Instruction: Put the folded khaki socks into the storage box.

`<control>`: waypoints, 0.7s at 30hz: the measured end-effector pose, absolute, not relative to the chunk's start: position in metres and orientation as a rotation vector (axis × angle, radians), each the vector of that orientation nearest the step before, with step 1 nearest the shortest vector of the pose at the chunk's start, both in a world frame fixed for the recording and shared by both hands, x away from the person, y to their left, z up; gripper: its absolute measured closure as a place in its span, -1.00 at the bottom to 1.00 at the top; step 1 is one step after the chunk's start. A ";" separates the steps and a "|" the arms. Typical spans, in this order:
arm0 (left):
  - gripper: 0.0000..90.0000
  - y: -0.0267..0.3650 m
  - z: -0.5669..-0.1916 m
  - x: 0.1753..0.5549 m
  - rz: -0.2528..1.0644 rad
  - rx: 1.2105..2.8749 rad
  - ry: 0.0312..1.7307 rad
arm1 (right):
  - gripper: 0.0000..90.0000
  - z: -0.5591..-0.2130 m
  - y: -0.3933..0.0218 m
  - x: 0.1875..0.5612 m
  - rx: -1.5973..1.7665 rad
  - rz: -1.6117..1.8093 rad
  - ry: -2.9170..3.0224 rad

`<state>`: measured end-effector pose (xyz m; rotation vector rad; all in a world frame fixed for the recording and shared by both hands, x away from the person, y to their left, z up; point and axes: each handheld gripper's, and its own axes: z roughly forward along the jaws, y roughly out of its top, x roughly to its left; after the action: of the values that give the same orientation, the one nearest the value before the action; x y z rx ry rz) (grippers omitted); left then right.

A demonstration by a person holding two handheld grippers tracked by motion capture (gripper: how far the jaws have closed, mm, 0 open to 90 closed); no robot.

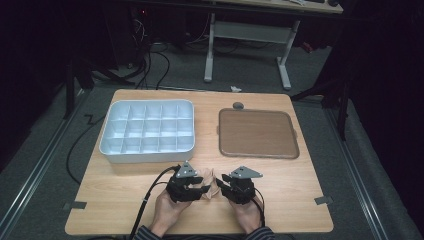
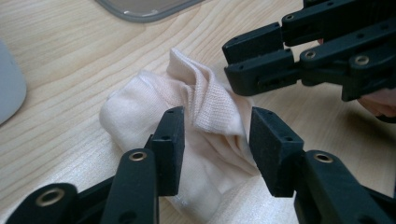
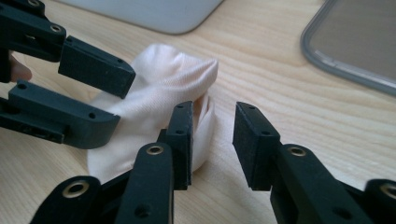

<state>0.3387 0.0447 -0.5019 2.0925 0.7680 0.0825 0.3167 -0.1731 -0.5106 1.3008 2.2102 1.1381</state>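
The white compartment tray (image 1: pixel 147 131) sits on the desk (image 1: pixel 115 200) beyond and to the left of the folded sock (image 1: pixel 212 185), its empty cells facing up, probably so a rolled bundle can be dropped in from above. The pale pink sock itself lies bunched at the near edge of the desk, directly in front of the person, where both hands can work it.

The left claw (image 2: pixel 217 140) stands with its jaws apart astride the sock's ribbed cuff, the pads not pressing on the cloth; it looks to have let go of a fold.

The right claw (image 3: pixel 212 140) is likewise parted, one jaw beside the sock's edge and bare desk between the pads, gripping nothing.

To the right beyond the sock lies the brown tray (image 1: pixel 258 134), flat and empty.
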 end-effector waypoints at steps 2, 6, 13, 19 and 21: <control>0.22 0.046 -0.500 0.337 0.086 2.086 0.764 | 0.57 -0.507 -0.175 0.316 1.292 1.138 2.212; 0.20 0.050 -0.497 0.335 0.088 2.077 0.760 | 0.67 -0.501 -0.175 0.311 1.265 1.148 2.220; 0.18 0.064 -0.496 0.334 0.122 2.055 0.802 | 0.70 -0.486 -0.170 0.301 1.190 1.162 2.230; 0.15 0.074 -0.503 0.338 0.123 2.042 0.863 | 0.70 -0.479 -0.157 0.294 1.115 1.175 2.257; 0.14 0.073 -0.506 0.339 0.122 2.049 0.873 | 0.71 -0.479 -0.150 0.293 1.092 1.178 2.282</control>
<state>0.3391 0.0732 -0.5064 2.0487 0.8729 0.1216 0.2933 -0.1495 -0.4792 1.0924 2.2819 1.1775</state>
